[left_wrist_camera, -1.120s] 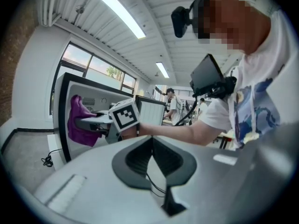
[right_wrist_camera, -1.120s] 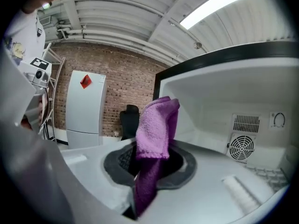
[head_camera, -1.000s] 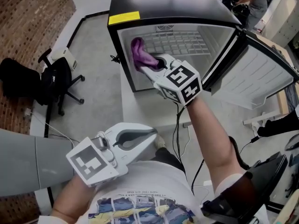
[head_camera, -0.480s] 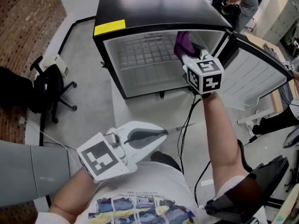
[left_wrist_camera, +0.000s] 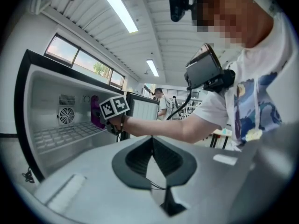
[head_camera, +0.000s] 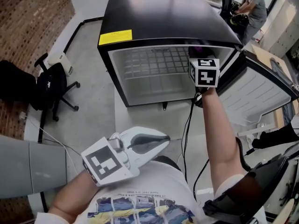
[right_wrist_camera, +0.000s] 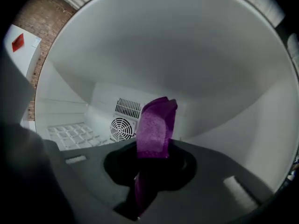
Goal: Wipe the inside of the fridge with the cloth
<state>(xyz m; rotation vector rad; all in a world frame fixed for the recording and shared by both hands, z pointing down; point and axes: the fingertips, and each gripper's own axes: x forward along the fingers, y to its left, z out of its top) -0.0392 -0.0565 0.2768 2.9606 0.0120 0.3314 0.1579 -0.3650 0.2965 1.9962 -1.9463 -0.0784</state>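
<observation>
The black fridge [head_camera: 163,17] stands open, its door [head_camera: 254,85] swung out to the right. My right gripper [right_wrist_camera: 155,148] is inside the white interior, up at the right near the ceiling, shut on the purple cloth [right_wrist_camera: 156,120]. The cloth sticks up past the jaws toward the back wall. In the head view only the gripper's marker cube [head_camera: 204,72] and a sliver of cloth [head_camera: 196,47] show under the fridge top. My left gripper [head_camera: 164,139] hangs shut and empty near my torso, away from the fridge. The left gripper view shows the cloth [left_wrist_camera: 96,112] against the inner wall.
A fan grille [right_wrist_camera: 122,127] sits on the fridge's back wall above a wire shelf [right_wrist_camera: 72,134]. A black cable [head_camera: 187,125] runs across the floor from the fridge. An office chair with a dark bag [head_camera: 46,85] stands left. A person [head_camera: 252,3] is behind the fridge.
My right gripper carried the cloth from the left side of the fridge interior across to the upper right and deeper in. The left gripper stayed about where it was.
</observation>
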